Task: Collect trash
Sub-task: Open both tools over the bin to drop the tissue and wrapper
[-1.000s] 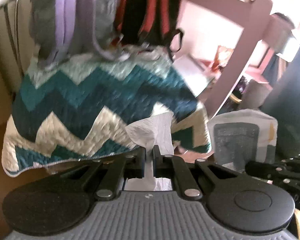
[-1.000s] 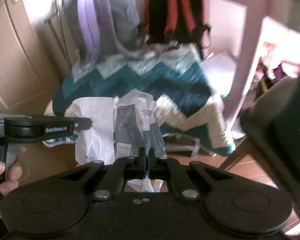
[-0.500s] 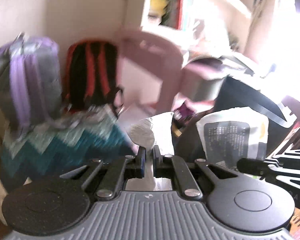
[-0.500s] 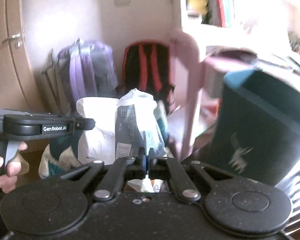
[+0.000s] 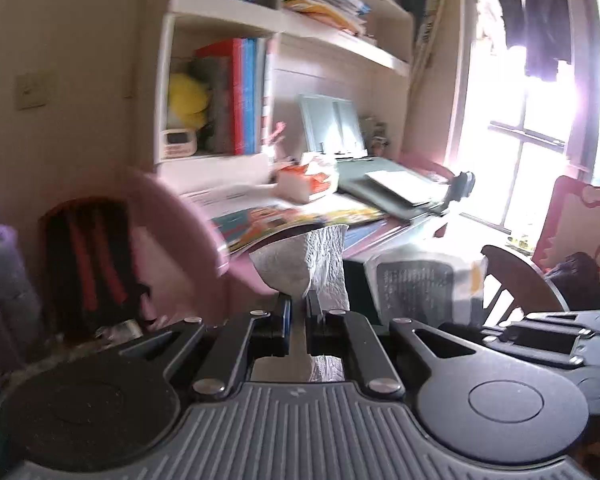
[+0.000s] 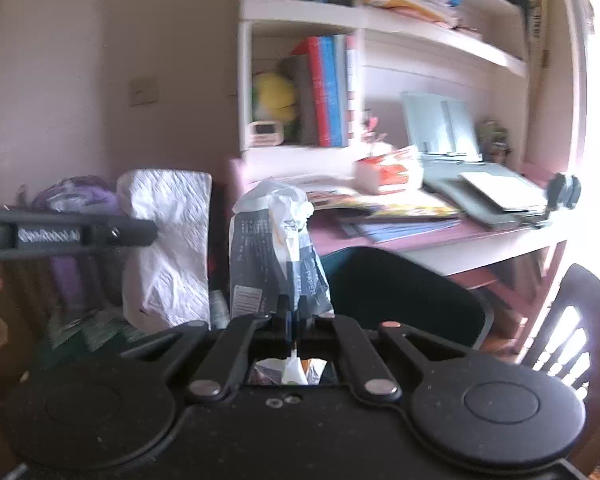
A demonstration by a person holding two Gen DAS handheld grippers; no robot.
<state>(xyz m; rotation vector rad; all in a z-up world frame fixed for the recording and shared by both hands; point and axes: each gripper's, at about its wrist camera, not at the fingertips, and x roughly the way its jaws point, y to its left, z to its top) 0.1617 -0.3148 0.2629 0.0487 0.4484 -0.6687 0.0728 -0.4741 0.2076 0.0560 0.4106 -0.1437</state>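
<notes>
My left gripper (image 5: 298, 312) is shut on a white paper towel (image 5: 308, 268) that stands up between its fingers. The towel also shows in the right wrist view (image 6: 168, 248), with the left gripper (image 6: 136, 232) seen from the side. My right gripper (image 6: 290, 316) is shut on a crumpled grey and white plastic bag (image 6: 272, 248). The bag also shows in the left wrist view (image 5: 424, 284), just right of the towel. Both grippers are held up in the air side by side, facing a pink desk (image 6: 480, 236).
The desk carries books, a picture book (image 5: 292, 216), an orange pack (image 6: 392, 168) and a grey laptop stand (image 6: 488, 192). A shelf with books (image 6: 328, 88) rises above. A dark bin (image 6: 396, 292) and a wooden chair (image 6: 572, 320) stand below. Backpacks (image 5: 88, 264) are at left.
Both grippers have swung up and to the right with their loads, away from the zigzag blanket and backpacks and toward the desk and shelf. Both grips are unchanged.
</notes>
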